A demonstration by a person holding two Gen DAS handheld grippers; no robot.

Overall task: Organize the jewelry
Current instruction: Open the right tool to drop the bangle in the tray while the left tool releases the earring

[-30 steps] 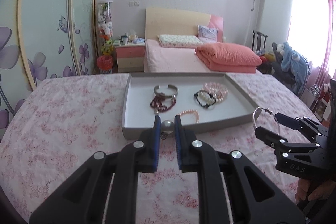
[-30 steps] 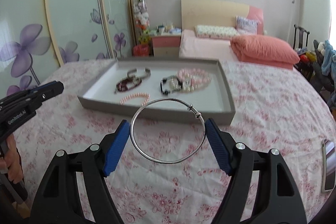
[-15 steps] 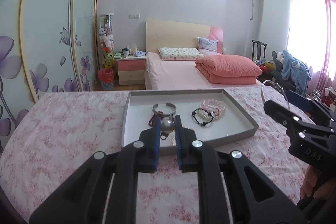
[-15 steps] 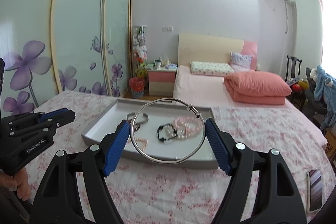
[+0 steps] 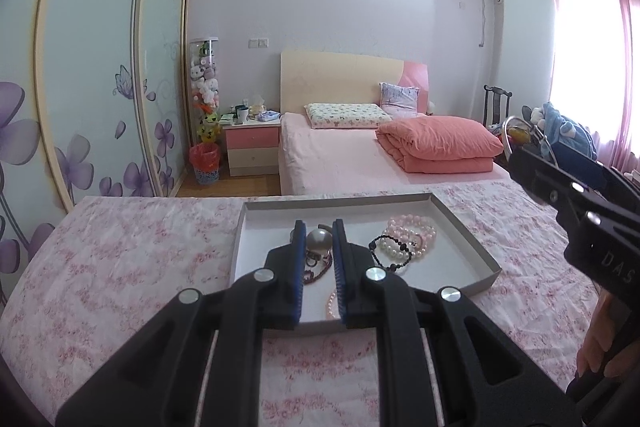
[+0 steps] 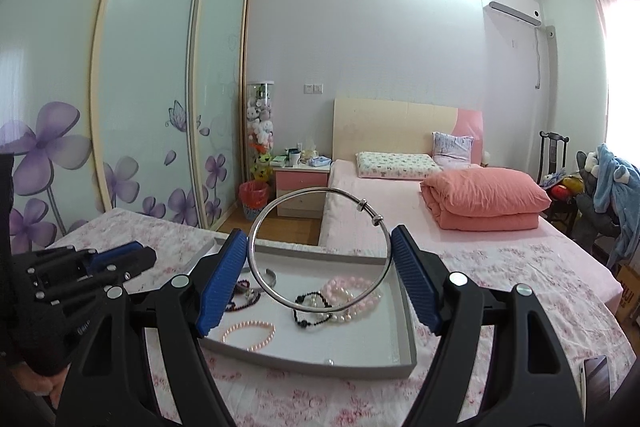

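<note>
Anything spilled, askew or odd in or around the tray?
One small loose bead lies alone at the tray's near edge, apart from the bracelets. Otherwise nothing stands out: the right gripper holds the silver bangle over the tray.

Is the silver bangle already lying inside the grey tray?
No. The silver bangle is held between the right gripper's blue fingers above the grey tray, not lying in it.

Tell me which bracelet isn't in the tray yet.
The plain silver bangle, clamped across its width in the right hand-held gripper above the tray. The beaded bracelets all lie inside.
</note>
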